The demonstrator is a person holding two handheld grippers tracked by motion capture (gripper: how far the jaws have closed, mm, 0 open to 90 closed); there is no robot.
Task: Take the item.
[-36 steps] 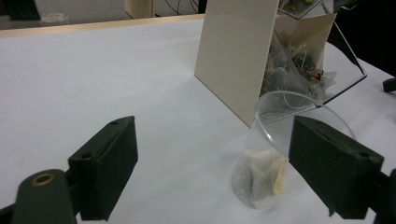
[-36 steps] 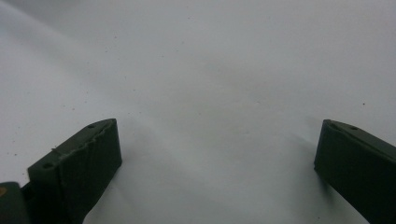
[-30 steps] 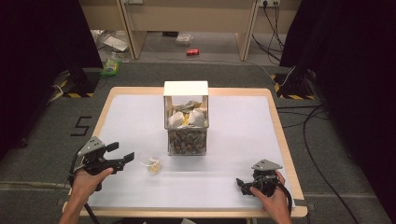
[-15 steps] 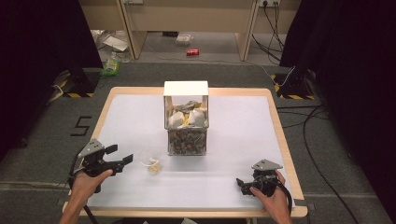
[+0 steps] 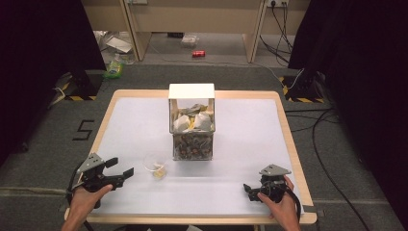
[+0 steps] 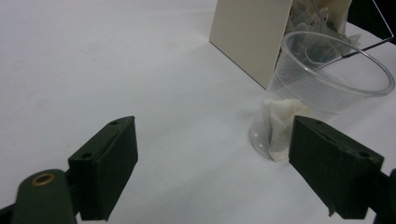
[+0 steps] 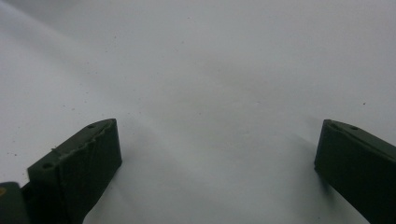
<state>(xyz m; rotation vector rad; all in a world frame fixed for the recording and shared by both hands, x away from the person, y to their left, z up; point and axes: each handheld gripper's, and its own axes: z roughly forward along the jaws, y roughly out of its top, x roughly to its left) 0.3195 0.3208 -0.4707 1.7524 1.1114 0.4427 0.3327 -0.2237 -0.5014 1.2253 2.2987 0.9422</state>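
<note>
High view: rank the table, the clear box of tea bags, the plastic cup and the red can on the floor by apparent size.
1. Table, by far the largest.
2. Clear box of tea bags.
3. Plastic cup.
4. Red can, which looks smallest, but it lies farther from the camera, so its place below the cup is unsure.

Box [image 5: 191, 122] stands mid-table [image 5: 250, 125]. Cup [image 5: 155, 166] just before its left corner, tea bag [image 6: 280, 128] inside. Left gripper [image 5: 122, 169] left of cup; right gripper [image 5: 248, 188] at table's right front.
</note>
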